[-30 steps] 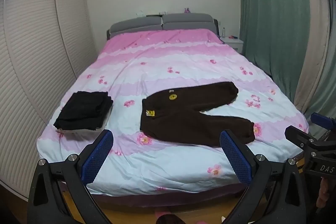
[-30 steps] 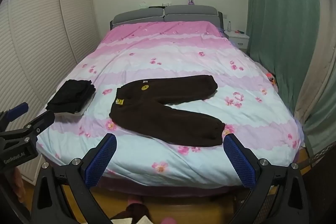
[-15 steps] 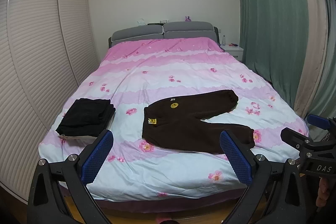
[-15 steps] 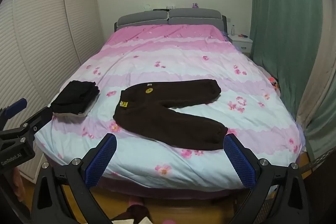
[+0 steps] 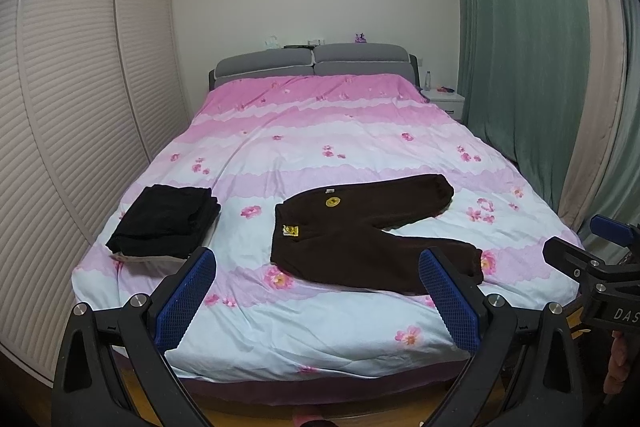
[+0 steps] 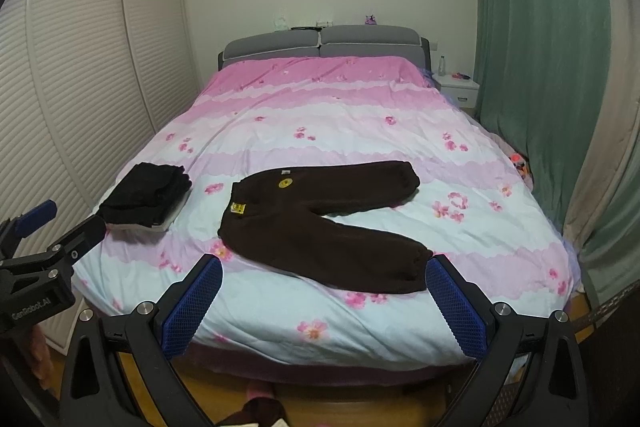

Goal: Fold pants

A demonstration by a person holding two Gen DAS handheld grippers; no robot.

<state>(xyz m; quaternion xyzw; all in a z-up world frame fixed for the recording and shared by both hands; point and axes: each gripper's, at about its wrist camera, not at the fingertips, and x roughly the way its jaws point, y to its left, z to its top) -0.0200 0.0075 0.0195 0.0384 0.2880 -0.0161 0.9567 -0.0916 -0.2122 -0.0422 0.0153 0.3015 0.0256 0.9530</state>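
Dark brown fleece pants [image 5: 360, 231] lie spread flat on the pink flowered bed cover [image 5: 320, 131], waistband to the left, both legs splayed to the right. They also show in the right wrist view [image 6: 316, 223]. My left gripper [image 5: 318, 301] is open and empty, held off the foot of the bed, short of the pants. My right gripper [image 6: 324, 301] is open and empty too, at the bed's foot edge. Each gripper shows at the side of the other's view.
A stack of folded black clothes [image 5: 166, 219] lies at the bed's near left corner. Slatted wardrobe doors [image 5: 72, 131] run along the left. Green curtains [image 5: 520, 47] and a white nightstand [image 5: 444, 99] stand at the right. The wooden floor [image 6: 224, 387] shows below the bed.
Both grippers have drawn back and tilted up a little, so the bed and pants sit lower and farther in view. The pants have not moved. Both stay open.
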